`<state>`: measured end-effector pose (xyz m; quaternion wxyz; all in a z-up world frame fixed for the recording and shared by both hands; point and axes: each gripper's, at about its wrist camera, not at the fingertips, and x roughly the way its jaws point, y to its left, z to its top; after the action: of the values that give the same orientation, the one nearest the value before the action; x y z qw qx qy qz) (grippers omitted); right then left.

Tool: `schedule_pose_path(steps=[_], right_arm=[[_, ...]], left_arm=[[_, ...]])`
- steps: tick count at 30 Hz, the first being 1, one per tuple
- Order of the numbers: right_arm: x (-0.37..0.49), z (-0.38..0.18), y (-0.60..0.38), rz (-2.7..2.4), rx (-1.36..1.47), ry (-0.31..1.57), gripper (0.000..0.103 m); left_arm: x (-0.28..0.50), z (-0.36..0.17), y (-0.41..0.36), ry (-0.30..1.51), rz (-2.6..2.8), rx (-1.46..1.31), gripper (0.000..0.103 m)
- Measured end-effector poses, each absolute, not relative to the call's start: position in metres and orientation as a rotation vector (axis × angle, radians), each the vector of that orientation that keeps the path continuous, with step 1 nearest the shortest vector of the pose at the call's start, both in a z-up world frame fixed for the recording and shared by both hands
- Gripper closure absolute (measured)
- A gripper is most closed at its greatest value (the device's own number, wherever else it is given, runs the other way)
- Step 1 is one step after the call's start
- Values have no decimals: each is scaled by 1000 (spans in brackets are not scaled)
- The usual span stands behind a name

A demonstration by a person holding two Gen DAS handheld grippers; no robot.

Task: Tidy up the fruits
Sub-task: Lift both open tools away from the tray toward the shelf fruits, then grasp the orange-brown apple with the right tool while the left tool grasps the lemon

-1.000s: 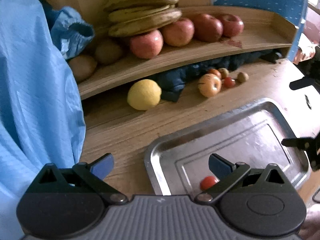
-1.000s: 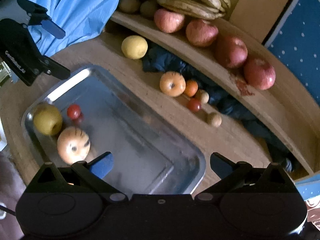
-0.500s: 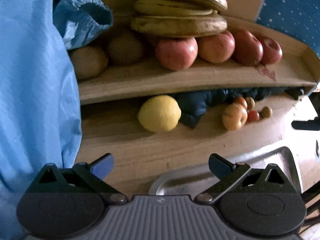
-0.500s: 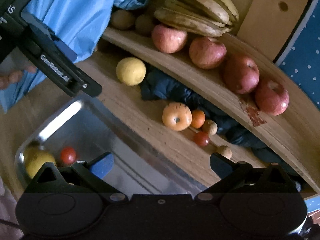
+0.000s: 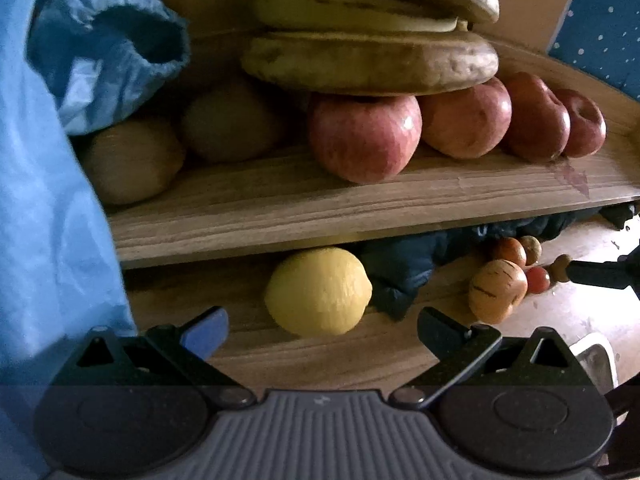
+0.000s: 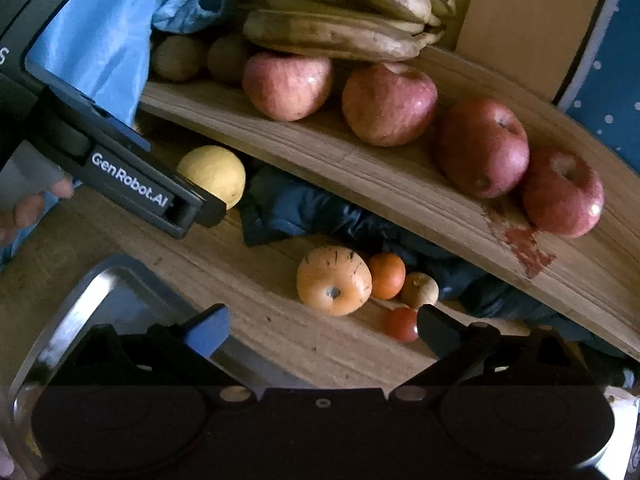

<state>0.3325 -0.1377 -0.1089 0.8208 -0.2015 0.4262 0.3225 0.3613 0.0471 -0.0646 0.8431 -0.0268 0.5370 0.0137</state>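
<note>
- The left gripper (image 5: 322, 326) had its fingers spread wide and empty, pointed at a lemon (image 5: 318, 291) that lay on the wooden table (image 5: 320, 356) under the front edge of a wooden shelf (image 5: 320, 204).
- Dark blue cloth (image 5: 404, 276) was bunched just right of the lemon, touching it, and ran back under the shelf.
- Light blue fabric (image 5: 48, 220) hung close on the left.
- On the shelf sat four red apples (image 5: 366, 136), two brown round fruits (image 5: 132, 160) and bananas (image 5: 372, 60) resting on the apples.
- The right gripper (image 6: 322, 330) was also spread and empty, above the table before a striped orange fruit (image 6: 334, 280), a small orange one (image 6: 387, 275), a brown one (image 6: 420, 290) and a small red one (image 6: 402, 324).
- A corner of a metal tray (image 6: 76, 312) showed at lower left.
</note>
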Motion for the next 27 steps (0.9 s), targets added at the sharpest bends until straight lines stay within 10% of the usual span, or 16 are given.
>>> schedule_pose_path(steps=[27], right_arm=[[361, -132, -119, 730, -364, 943, 29]], left_arm=[[360, -85, 67, 1113, -30, -114, 17]])
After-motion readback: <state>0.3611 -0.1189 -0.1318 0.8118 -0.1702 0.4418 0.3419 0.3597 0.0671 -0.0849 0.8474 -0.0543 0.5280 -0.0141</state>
